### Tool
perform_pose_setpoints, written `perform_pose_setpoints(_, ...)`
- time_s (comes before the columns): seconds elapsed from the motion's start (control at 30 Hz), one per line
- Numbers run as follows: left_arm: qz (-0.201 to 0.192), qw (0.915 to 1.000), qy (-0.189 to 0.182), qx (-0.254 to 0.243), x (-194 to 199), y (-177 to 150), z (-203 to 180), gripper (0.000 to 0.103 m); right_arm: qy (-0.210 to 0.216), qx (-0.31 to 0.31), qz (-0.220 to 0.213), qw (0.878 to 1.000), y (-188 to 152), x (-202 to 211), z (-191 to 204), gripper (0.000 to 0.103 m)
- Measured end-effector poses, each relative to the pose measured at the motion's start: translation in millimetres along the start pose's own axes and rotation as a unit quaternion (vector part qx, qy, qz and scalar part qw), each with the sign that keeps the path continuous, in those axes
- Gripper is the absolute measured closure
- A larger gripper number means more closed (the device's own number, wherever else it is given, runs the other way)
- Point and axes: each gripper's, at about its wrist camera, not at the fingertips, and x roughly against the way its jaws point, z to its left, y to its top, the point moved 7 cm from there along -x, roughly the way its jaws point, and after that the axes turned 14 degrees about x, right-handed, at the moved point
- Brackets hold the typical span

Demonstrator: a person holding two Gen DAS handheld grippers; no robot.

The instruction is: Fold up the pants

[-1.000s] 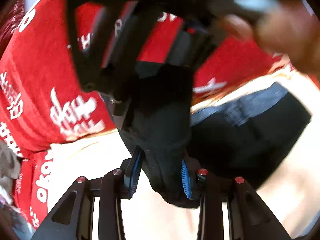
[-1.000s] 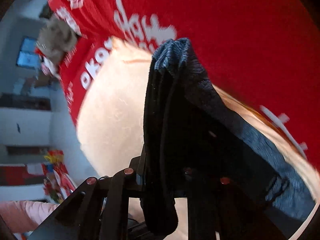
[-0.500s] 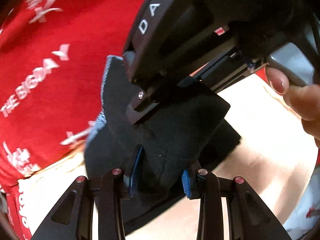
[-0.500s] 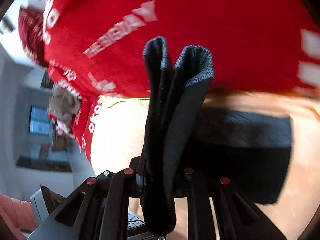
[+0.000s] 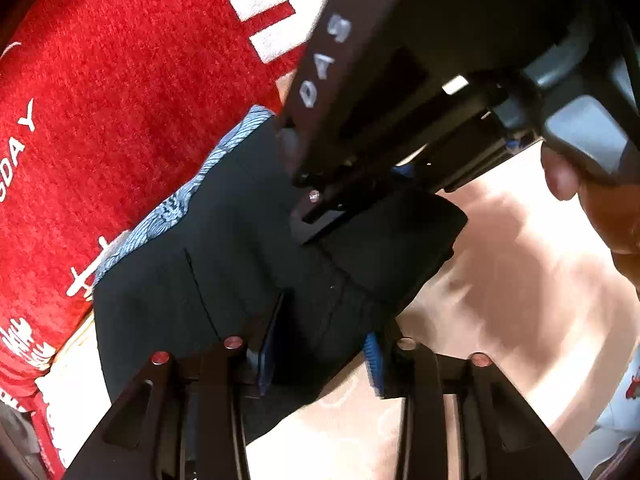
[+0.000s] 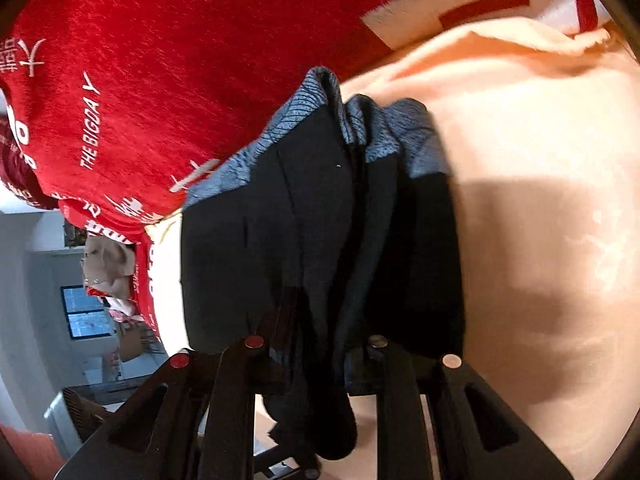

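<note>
Pants lie folded into a compact stack on the pale sheet; left tool has just been releasing, right tool clenched on fabric, final release outstanding.

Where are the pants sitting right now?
The pants lie folded, centre in both wrist views, on the cream cloth, with their grey waistband against the red blanket.

Premises appear domestic: a bed-like surface with a peach sheet and red printed blanket, white walls, a window and cluttered belongings in the background.
</note>
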Motion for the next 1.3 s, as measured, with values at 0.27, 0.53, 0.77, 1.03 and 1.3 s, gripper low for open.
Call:
perform_pose_setpoints(0.27, 0.015, 0.9984, -0.010, 0.054, 33.4, -17.8, 41.1, 0.026, -0.046, 0.022, 0.003, 0.999, -5.0, 6.8, -5.3, 0.078)
perform_pose_setpoints(0.53, 0.049, 0.9765, 0.007, 0.210, 40.5, -23.7, 139.0, 0.024, -0.138, 0.064, 0.001, 0.988, -13.0, 20.3, -5.2, 0.071)
perform_pose_setpoints(0.77, 0.083, 0.9532, 0.024, 0.290, 17.2, -50.2, 188.4, 0.024, -0.189, 0.056, 0.013, 0.980, -35.7, 33.7, -15.6, 0.063)
perform_pose_setpoints(1.03, 0.091, 0.9514, 0.015, 0.294, 0.8, -61.3, 186.1, 0.024, -0.194, 0.011, 0.005, 0.981, -51.7, 50.0, -24.1, 0.063)
perform_pose_setpoints(1.3, 0.097, 0.9487, 0.008, 0.301, -13.3, -59.5, 189.8, 0.011, -0.203, 0.004, 0.012, 0.979, -55.1, 50.6, -19.2, 0.062)
